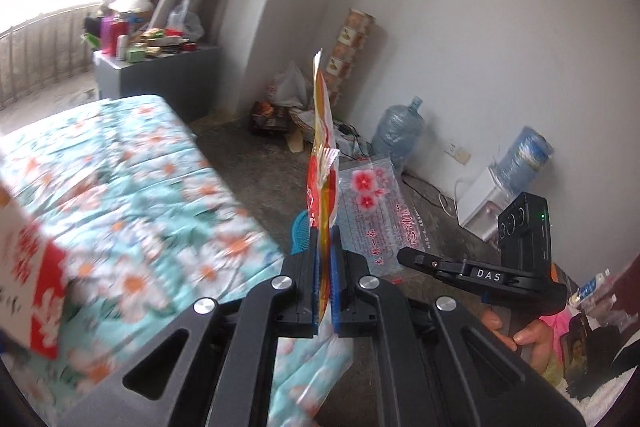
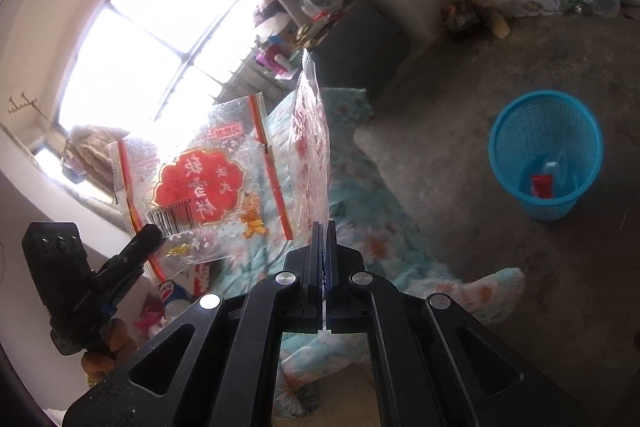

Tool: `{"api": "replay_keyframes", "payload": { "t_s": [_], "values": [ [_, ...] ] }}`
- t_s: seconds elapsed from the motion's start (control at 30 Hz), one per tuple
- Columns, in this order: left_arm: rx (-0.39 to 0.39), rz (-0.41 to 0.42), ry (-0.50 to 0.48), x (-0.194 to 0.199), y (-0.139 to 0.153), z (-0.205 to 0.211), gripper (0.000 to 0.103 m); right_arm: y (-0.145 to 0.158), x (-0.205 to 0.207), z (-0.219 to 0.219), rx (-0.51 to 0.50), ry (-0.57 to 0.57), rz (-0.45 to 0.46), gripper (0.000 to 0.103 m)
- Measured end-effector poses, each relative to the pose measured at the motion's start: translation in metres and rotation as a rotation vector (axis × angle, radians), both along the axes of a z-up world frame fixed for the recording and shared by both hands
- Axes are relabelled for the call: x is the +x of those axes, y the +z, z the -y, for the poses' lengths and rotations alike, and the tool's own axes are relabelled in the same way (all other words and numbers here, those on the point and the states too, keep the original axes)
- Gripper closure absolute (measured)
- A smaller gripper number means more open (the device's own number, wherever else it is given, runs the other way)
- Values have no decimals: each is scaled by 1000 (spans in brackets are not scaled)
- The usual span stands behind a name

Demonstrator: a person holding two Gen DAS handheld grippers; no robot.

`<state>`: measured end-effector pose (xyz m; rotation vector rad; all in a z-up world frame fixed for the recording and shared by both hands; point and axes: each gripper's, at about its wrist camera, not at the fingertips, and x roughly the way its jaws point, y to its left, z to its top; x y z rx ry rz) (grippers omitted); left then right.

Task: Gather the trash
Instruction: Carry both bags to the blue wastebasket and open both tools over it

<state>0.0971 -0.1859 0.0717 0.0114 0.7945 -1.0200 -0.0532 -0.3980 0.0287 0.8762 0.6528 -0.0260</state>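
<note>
Daylight pours through the window (image 2: 132,39), blown out to white glare, leaving the floor (image 2: 460,107) dim. The flowered bedspread (image 1: 132,187) smears with motion blur, and walls bend toward dark, rounded picture edges.

left tool (image 1: 325,267): black, with blue pads
right tool (image 2: 323,263): black
wrapper in the left tool (image 1: 320,163): clear film printed with a red scalloped panel, red side stripes, some orange-yellow and a black barcode
wrapper in the right tool (image 2: 312,147): clear film with pink-red flowers and red writing
basket (image 2: 546,155): bright blue mesh, red scrap and clear bits inside
bedspread (image 1: 120,167): turquoise with white daisies, orange centres
floor (image 2: 460,107): dull mottled grey
wall (image 1: 480,7): off-white
water jugs (image 1: 398,131): pale translucent blue
dispenser (image 1: 486,205): white
cabinet by the window (image 1: 160,75): grey
</note>
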Motion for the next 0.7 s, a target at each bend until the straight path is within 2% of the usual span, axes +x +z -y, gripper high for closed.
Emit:
{"api": "replay_keyframes", "payload": {
  "t_s": [0.13, 0.27, 0.47, 0.7],
  "values": [
    [57, -13, -74, 13, -8, 64, 99, -8, -6, 42, -10, -112, -23, 103],
    [133, -73, -137, 29, -33, 135, 99, -30, -13, 85, -26, -233, -77, 103],
    [263, -169, -176, 53, -99, 233, 99, -95, -13, 142, 10, -363, -236, 103],
    [391, -249, -214, 71, -181, 312, 99, -170, 10, 179, 52, -398, -398, 103]
  ]
}}
